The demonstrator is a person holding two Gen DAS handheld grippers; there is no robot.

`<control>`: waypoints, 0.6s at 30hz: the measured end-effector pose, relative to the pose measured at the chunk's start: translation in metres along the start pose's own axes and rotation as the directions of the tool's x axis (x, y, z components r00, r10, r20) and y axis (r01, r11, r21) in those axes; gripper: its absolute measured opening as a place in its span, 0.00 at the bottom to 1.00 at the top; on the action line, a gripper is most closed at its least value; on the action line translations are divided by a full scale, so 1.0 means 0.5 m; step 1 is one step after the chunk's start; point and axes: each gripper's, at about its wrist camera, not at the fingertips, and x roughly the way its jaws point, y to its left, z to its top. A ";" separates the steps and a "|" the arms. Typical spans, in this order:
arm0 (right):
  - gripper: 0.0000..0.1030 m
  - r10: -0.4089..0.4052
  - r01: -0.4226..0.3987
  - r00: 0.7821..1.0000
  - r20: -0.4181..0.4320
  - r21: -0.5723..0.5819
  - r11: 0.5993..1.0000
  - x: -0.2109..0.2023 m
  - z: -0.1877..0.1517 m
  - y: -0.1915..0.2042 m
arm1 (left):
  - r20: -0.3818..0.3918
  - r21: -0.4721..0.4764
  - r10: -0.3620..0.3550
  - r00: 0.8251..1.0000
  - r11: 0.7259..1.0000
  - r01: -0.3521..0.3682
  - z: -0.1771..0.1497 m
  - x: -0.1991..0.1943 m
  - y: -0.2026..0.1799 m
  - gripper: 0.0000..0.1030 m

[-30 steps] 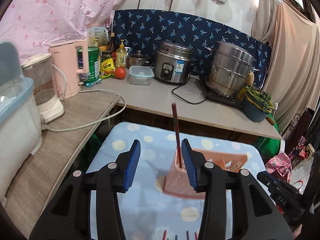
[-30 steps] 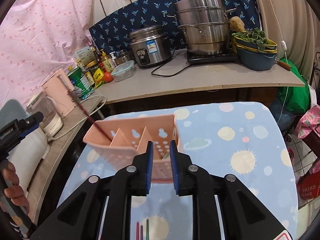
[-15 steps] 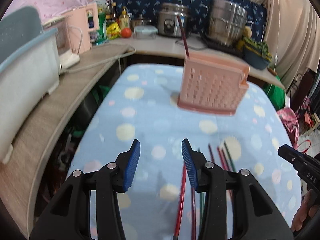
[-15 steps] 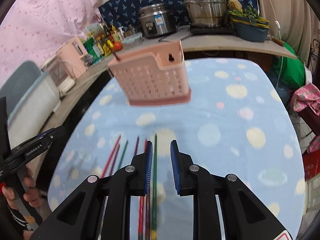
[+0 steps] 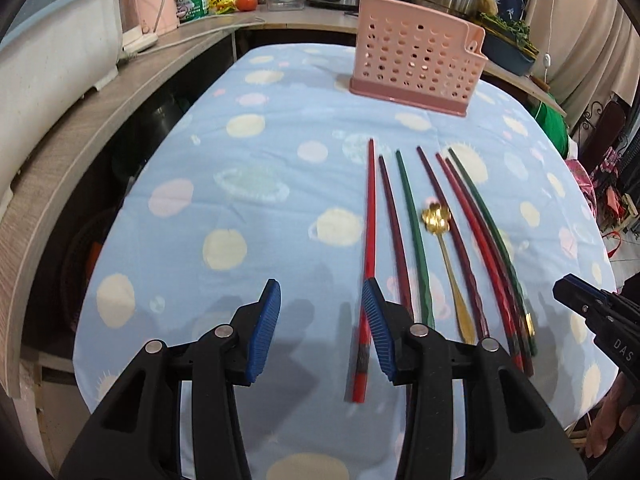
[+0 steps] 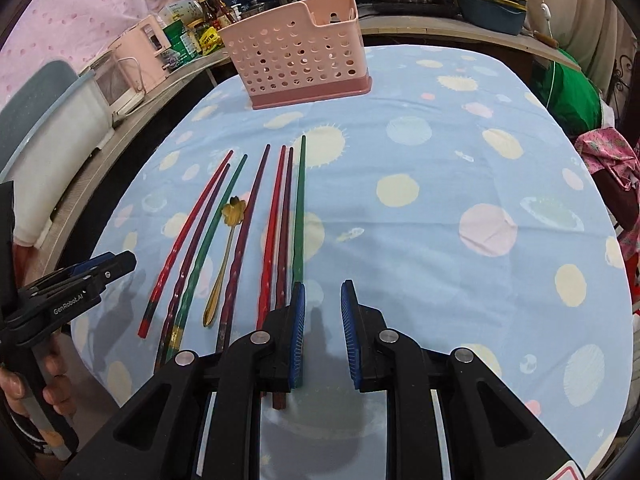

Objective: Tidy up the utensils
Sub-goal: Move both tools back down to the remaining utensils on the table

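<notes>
Two black grippers with blue ribbed pads, both low over the pale blue spotted tablecloth (image 5: 248,168), both empty. Left gripper (image 5: 320,332) about half open, nothing between the pads, hovering just left of the bright red chopstick (image 5: 370,216), with the right-hand pad already over its near end. Right gripper (image 6: 322,332) parted only narrowly, clamping nothing, just right of the long green chopstick (image 6: 299,208). Rest of the utensils in a loose fan on the cloth: more red, maroon and green sticks, plus a small gold flower-bowled spoon (image 5: 444,256) wedged between two of them. Pink perforated plastic utensil holder (image 6: 298,62) standing upright at the far end, well apart from the fan, one dark stick poking out of its top in the left view. Biggest risk, probably: sticks lying so close together, especially the red and maroon pair beside the green one, so easy to pinch two at once or nudge a neighbour out of line. Also thin, glossy, flat on soft cloth, so likely to roll or slip out of the pads, or snag fabric. Right opening maybe too tight for a clean straddle.
</notes>
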 end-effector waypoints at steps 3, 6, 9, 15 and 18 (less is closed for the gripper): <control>0.19 0.003 -0.004 1.000 -0.009 -0.007 1.000 0.003 -0.014 0.007 | -0.015 0.001 -0.007 1.000 1.000 0.007 -0.018 -0.001 -0.003 0.40; 0.19 -0.006 0.006 1.000 -0.014 -0.023 1.000 0.005 -0.025 0.017 | -0.023 0.002 -0.009 1.000 1.000 0.010 -0.031 -0.003 -0.004 0.40; 0.19 -0.005 0.004 1.000 -0.020 -0.023 1.000 0.009 -0.031 0.020 | -0.030 0.004 -0.018 0.999 1.000 0.018 -0.040 -0.003 -0.007 0.40; 0.19 -0.004 0.004 1.000 -0.026 -0.027 1.000 0.012 -0.046 0.024 | -0.047 0.018 -0.034 0.998 0.999 0.035 -0.057 0.000 -0.021 0.40; 0.19 -0.005 0.005 1.000 -0.029 -0.022 1.000 0.012 -0.049 0.022 | -0.056 0.022 -0.038 0.998 0.999 0.039 -0.066 0.004 -0.025 0.40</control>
